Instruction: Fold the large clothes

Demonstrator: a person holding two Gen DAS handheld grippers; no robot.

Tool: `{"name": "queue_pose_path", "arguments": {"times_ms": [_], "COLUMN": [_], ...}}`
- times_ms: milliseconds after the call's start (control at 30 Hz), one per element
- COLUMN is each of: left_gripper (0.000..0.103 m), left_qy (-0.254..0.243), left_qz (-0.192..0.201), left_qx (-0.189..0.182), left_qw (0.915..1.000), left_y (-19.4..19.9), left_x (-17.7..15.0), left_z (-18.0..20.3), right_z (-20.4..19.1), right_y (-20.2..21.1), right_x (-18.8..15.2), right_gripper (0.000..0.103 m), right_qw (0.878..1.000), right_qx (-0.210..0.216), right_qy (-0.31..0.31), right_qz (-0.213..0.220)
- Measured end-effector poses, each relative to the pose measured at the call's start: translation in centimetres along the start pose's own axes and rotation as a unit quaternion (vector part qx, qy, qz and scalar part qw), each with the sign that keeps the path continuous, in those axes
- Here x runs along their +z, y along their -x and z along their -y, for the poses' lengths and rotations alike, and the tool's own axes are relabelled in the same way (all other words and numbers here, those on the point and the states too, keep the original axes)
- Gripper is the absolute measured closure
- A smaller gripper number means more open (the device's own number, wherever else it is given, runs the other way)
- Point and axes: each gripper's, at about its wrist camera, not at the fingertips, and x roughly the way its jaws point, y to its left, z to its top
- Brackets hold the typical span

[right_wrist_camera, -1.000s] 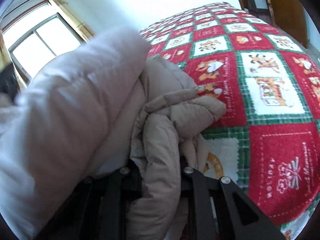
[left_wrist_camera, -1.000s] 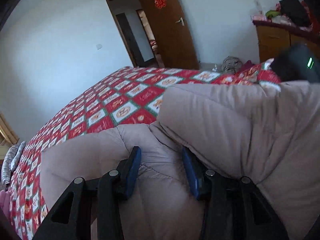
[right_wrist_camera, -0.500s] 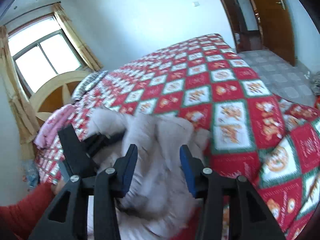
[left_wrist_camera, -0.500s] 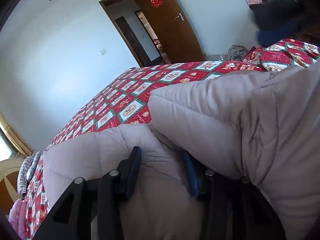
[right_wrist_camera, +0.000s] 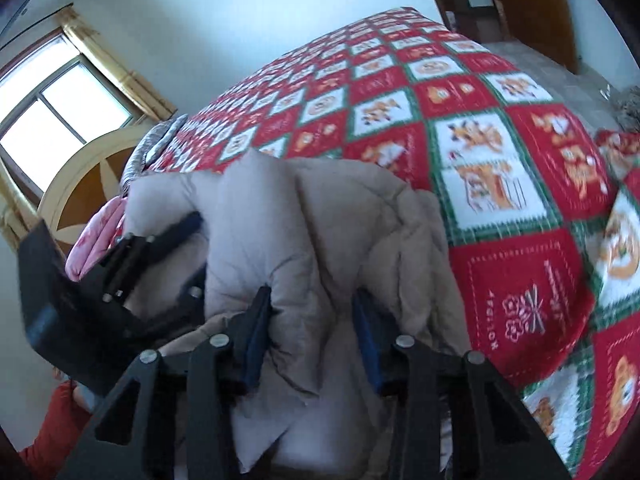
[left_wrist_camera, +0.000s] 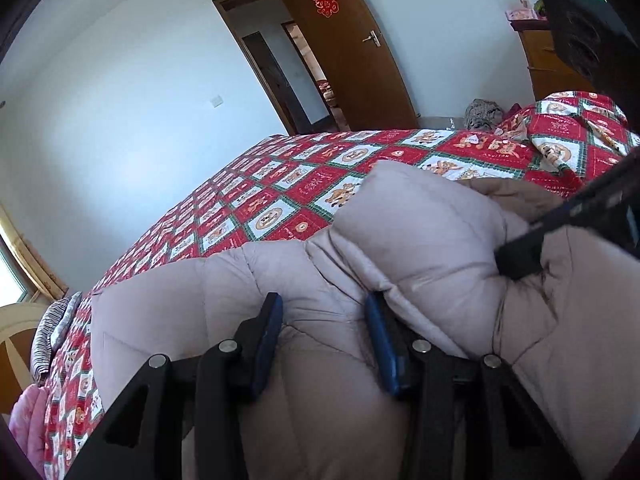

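A big beige puffer jacket (left_wrist_camera: pixel 420 232) lies bunched on the red patchwork bedspread (left_wrist_camera: pixel 280 200). At the jacket's near edge, my left gripper (left_wrist_camera: pixel 324 320) is shut on a thick fold of it, its blue pads sunk into the padding. In the right wrist view, my right gripper (right_wrist_camera: pixel 312 316) is closing on another puffy fold of the jacket (right_wrist_camera: pixel 320 220), and both pads touch the fabric. One right finger (left_wrist_camera: pixel 520 258) presses into the jacket at the right of the left wrist view. The left gripper (right_wrist_camera: pixel 196 248) shows at the jacket's left side.
The bedspread (right_wrist_camera: pixel 480 120) stretches far beyond the jacket. A pink cloth (right_wrist_camera: pixel 96 236) and a round wooden headboard (right_wrist_camera: pixel 80 184) lie left, under a window (right_wrist_camera: pixel 48 96). An open brown door (left_wrist_camera: pixel 352 52) and a wooden dresser (left_wrist_camera: pixel 548 64) stand behind. An orange sleeve (right_wrist_camera: pixel 48 440) shows low left.
The right gripper let go of the fold it held, lifted back with open jaws, then came down around another fold. The left gripper kept its hold and tilted slightly.
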Motion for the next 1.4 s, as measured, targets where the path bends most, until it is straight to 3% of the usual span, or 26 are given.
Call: {"name": "queue_pose_path", "arguments": {"times_ms": [267, 433, 500, 533, 567, 600, 667, 733, 767, 933, 1000, 1200, 1400], "left_gripper": [0.057, 0.053, 0.051, 0.050, 0.047, 0.035, 0.022, 0.022, 0.022, 0.020, 0.022, 0.022, 0.022], "left_qy": [-0.002, -0.004, 0.025, 0.064, 0.099, 0.140, 0.221, 0.270, 0.278, 0.197, 0.164, 0.172, 0.144], "left_qz": [-0.010, -0.021, -0.030, -0.029, -0.027, -0.029, -0.046, -0.070, -0.082, -0.102, -0.106, -0.110, -0.114], "left_qx": [0.002, 0.038, 0.031, 0.028, 0.031, 0.050, 0.108, 0.124, 0.115, 0.165, 0.167, 0.144, 0.167], "left_qw": [0.9999, 0.9990, 0.9987, 0.9971, 0.9943, 0.9885, 0.9681, 0.9523, 0.9502, 0.9610, 0.9664, 0.9683, 0.9686], "left_y": [-0.1, 0.8, 1.9, 2.9, 3.6, 4.3, 4.9, 3.9, 3.0, -1.0, -2.2, -2.4, -2.1], "left_x": [-0.1, 0.3, 0.7, 0.8, 0.7, 0.4, -0.9, -2.2, -2.4, -1.4, -1.2, -2.1, -1.6], "left_z": [0.3, 0.0, -1.1, -2.6, -3.9, -5.5, -9.1, -11.5, -11.9, -8.8, -7.6, -7.8, -6.7], "right_z": [1.6, 1.5, 1.7, 1.8, 1.8, 1.9, 2.0, 2.1, 1.9, 1.8, 2.0, 1.6, 0.7], "right_y": [-0.6, -0.5, -0.4, -0.2, -0.2, -0.1, -0.1, -0.3, -0.3, -0.1, 0.0, 0.1, 0.7], "right_x": [-2.4, -2.0, -2.0, -2.1, -2.2, -2.3, -2.4, -2.2, -2.3, -2.7, -3.0, -2.6, -1.0], "right_gripper": [0.062, 0.062, 0.062, 0.062, 0.062, 0.062, 0.062, 0.062, 0.062, 0.062, 0.062, 0.062, 0.060], "right_qw": [0.998, 0.998, 0.998, 0.998, 0.998, 0.998, 0.997, 0.997, 0.997, 0.997, 0.996, 0.997, 0.999], "right_qx": [0.010, 0.009, 0.013, 0.016, 0.017, 0.019, 0.022, 0.022, 0.021, 0.010, 0.015, 0.004, -0.029], "right_qy": [-0.046, -0.044, -0.050, -0.053, -0.055, -0.056, -0.058, -0.059, -0.059, -0.060, -0.065, -0.061, -0.039], "right_qz": [0.038, 0.032, 0.031, 0.032, 0.033, 0.034, 0.036, 0.039, 0.040, 0.047, 0.051, 0.041, 0.007]}}
